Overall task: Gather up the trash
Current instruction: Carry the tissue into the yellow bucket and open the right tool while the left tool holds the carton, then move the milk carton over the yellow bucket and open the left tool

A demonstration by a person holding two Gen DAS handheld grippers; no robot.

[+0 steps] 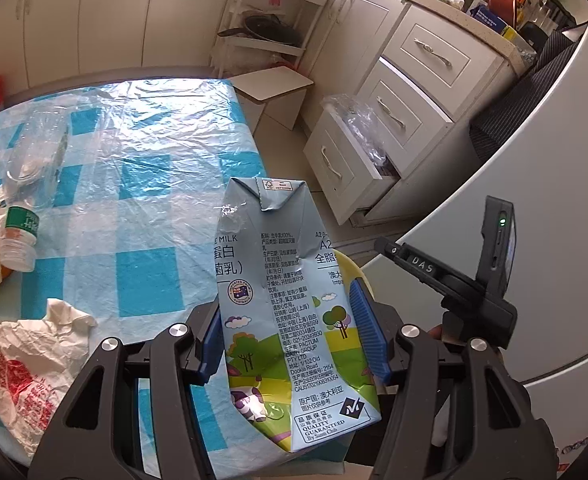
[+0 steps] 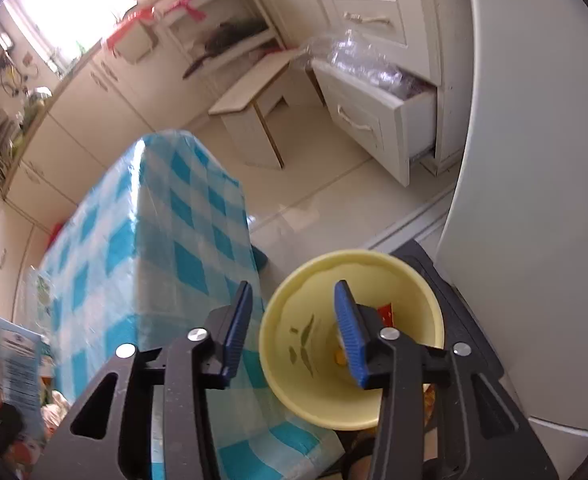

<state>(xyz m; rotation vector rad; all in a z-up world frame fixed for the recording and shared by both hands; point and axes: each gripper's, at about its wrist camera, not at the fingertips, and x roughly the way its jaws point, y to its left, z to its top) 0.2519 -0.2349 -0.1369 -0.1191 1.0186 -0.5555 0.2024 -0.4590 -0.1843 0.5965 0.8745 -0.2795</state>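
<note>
While the left hand-held gripper clamps a crumpled pale-blue milk carton above the near edge of the blue-checked, plastic-covered table, the right hand-held gripper – fingers apart, holding nothing – straddles the rim of a yellow plastic bin just beside that table.

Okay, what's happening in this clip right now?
Trash is being cleared off a checked table. The left tongs are shut on a crumpled milk carton, held up off the table. The right tongs are open beside a yellow bin next to the table. A plastic bottle and plastic bag lie uncollected.
</note>
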